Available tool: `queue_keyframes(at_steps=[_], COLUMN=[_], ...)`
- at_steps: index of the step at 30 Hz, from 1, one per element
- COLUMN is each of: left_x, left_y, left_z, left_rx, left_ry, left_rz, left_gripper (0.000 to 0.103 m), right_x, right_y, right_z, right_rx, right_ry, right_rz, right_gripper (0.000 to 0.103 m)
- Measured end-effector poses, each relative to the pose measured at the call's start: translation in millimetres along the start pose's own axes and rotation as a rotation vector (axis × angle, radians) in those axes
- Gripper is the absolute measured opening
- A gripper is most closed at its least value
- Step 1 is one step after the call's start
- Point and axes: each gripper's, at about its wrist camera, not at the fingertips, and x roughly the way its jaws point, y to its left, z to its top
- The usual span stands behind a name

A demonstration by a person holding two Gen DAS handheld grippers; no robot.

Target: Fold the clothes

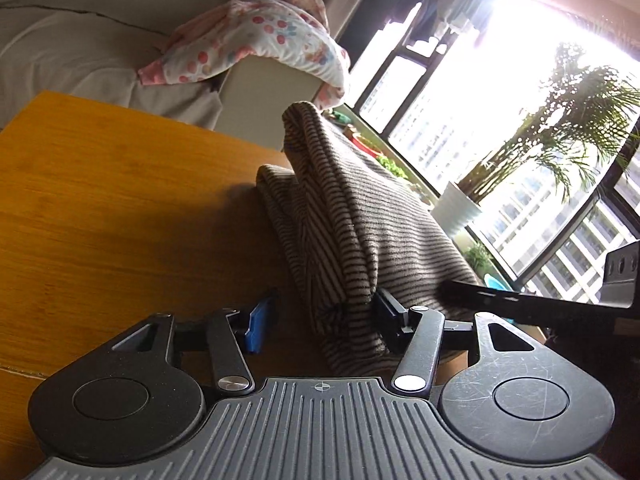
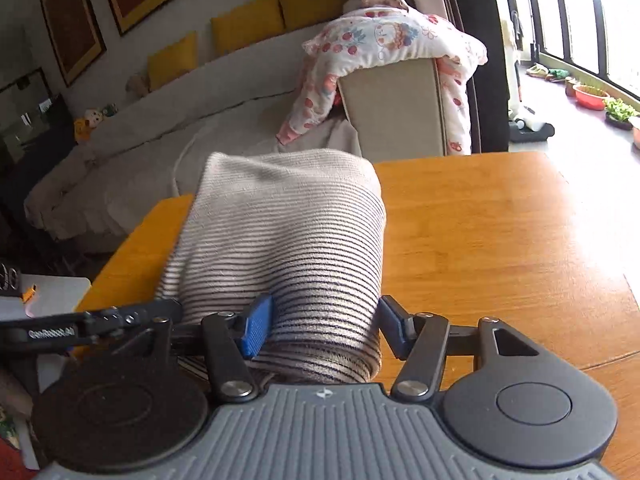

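A beige cloth with thin dark stripes [image 1: 340, 216] lies bunched in folds on the wooden table [image 1: 100, 200]. My left gripper [image 1: 325, 322] is open, its fingers wide apart. The cloth's near end sits between them against the black right finger [image 1: 390, 320], with a gap to the blue pad [image 1: 260, 324]. In the right wrist view the same cloth [image 2: 288, 232] humps up over the table [image 2: 500, 240]. My right gripper [image 2: 326, 328] is open too, and the cloth fills the space between its fingers. Each gripper shows beside the other: the right gripper [image 1: 520, 300], the left gripper [image 2: 100, 320].
A beige sofa [image 2: 160, 128] stands behind the table, with a flowered white-and-pink blanket [image 2: 392, 40] over its armrest. Tall windows, a potted palm [image 1: 560, 128] and floor pots [image 2: 588, 96] are to the right. A white side surface [image 2: 52, 292] sits at the table's left.
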Motion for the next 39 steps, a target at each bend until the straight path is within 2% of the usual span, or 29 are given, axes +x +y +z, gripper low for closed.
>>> queue_keyframes(at_steps=[3, 8, 12, 14, 16, 20, 25, 29, 32, 34, 35, 37, 38, 39], left_x=[-11, -26, -3, 20, 48, 96, 104, 111, 102, 80, 68, 31, 7, -10], left_y=[-9, -43, -65, -68, -64, -34, -23, -20, -23, -25, -27, -36, -46, -52], left_z=[7, 39, 64, 75, 83, 84, 87, 91, 92, 88, 85, 69, 55, 45], left_rx=[0.008, 0.111, 0.163, 0.182, 0.202, 0.185, 0.174, 0.176, 0.163, 0.103, 0.085, 0.09, 0.118, 0.14], left_ry=[-0.013, -0.127, -0.181, -0.174, -0.139, -0.031, -0.013, 0.003, -0.001, -0.012, -0.022, -0.067, -0.101, -0.125], left_rz=[-0.008, -0.055, -0.086, -0.06, 0.009, 0.122, 0.109, 0.123, 0.137, 0.136, 0.131, 0.138, 0.156, 0.169], left_gripper=[0.054, 0.057, 0.062, 0.063, 0.063, 0.056, 0.059, 0.06, 0.06, 0.062, 0.064, 0.082, 0.086, 0.096], right_x=[-2, -6, -8, -9, -10, -12, -10, -5, -4, -5, -5, -13, -20, -27], right_y=[5, 21, 24, 23, 21, 19, 22, 32, 37, 34, 31, 22, 16, 15], right_z=[-5, -22, -28, -28, -28, -30, -30, -30, -31, -31, -30, -32, -35, -40], right_rx=[-0.044, -0.169, -0.203, -0.196, -0.19, -0.177, -0.188, -0.222, -0.234, -0.21, -0.19, -0.132, -0.087, -0.071], right_ry=[-0.025, -0.116, -0.149, -0.15, -0.151, -0.163, -0.151, -0.142, -0.144, -0.144, -0.145, -0.176, -0.189, -0.191], right_rz=[-0.023, -0.088, -0.107, -0.101, -0.096, -0.087, -0.092, -0.132, -0.171, -0.182, -0.183, -0.15, -0.139, -0.132], right_gripper=[0.059, 0.061, 0.063, 0.063, 0.063, 0.066, 0.069, 0.071, 0.077, 0.087, 0.089, 0.092, 0.096, 0.103])
